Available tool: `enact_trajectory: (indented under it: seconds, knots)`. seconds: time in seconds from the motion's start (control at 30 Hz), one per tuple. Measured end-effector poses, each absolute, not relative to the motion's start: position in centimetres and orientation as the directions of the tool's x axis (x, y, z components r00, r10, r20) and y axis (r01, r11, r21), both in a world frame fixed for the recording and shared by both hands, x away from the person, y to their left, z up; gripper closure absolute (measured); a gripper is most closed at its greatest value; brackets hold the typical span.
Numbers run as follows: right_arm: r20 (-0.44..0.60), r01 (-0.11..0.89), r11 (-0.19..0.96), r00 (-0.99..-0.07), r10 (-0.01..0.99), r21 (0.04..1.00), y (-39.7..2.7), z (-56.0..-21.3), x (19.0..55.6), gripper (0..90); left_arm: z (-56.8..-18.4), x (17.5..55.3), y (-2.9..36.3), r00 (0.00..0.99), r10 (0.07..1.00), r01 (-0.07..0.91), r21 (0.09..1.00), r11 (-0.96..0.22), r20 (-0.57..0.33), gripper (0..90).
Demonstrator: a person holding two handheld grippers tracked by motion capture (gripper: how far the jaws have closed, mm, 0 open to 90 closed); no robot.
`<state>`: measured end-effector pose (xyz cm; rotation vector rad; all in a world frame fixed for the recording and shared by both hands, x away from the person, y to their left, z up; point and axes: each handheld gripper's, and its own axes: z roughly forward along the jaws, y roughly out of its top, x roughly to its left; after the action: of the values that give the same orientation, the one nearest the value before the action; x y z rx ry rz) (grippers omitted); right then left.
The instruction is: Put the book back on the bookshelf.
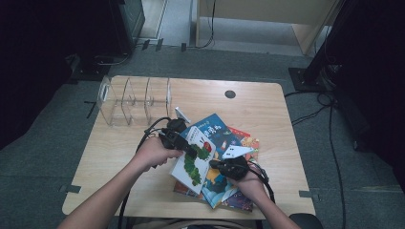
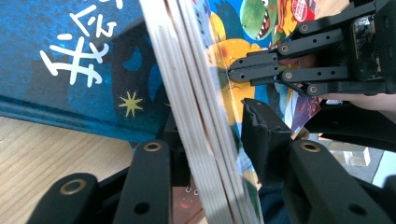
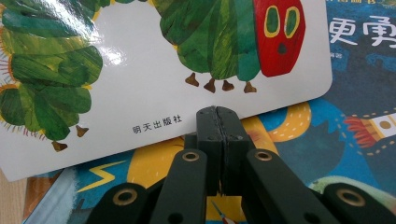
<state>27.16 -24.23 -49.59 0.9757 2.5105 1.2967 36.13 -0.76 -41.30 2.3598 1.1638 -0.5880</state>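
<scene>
Pale woodgrain table (image 1: 119,157); glossy thick-paged caterpillar board book (image 1: 193,160) atop flat picture books (image 1: 224,136).

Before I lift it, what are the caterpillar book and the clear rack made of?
Caterpillar book: thick board pages, judging by the layered pale edge; glossy cover, since light glares off it. Clear rack: probably acrylic, see-through with bright edges.

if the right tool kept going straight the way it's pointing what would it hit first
Most likely the caterpillar book: the right tool, jaws shut, points at that white book's lower edge, seemingly touching it, though depth is unclear.
</scene>
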Motion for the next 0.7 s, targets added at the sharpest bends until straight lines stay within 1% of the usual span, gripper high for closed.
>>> enact_trajectory:
  seconds: [0.07,0.2,0.43,0.7]
  knots:
    - [0.157,0.482,0.411,-0.775,0.612,0.774,-24.26,-49.59,27.20,86.1,-41.33,36.29,-0.66,0.543,0.621,0.818,0.192,-0.542,-0.565,68.1]
    - [0.158,0.481,0.412,-0.776,0.610,0.774,-24.30,-49.59,27.24,85.0,-41.39,36.59,-0.53,0.530,0.597,0.820,0.185,-0.542,-0.602,70.9]
    - [0.155,0.473,0.411,-0.781,0.605,0.779,-24.20,-49.64,27.28,81.3,-41.21,36.73,-0.59,0.520,0.612,0.827,0.171,-0.535,-0.597,72.2]
    - [0.145,0.452,0.431,-0.803,0.578,0.781,-23.81,-49.58,27.18,70.8,-40.96,36.97,-0.44,0.534,0.604,0.814,0.168,-0.556,-0.592,74.0]
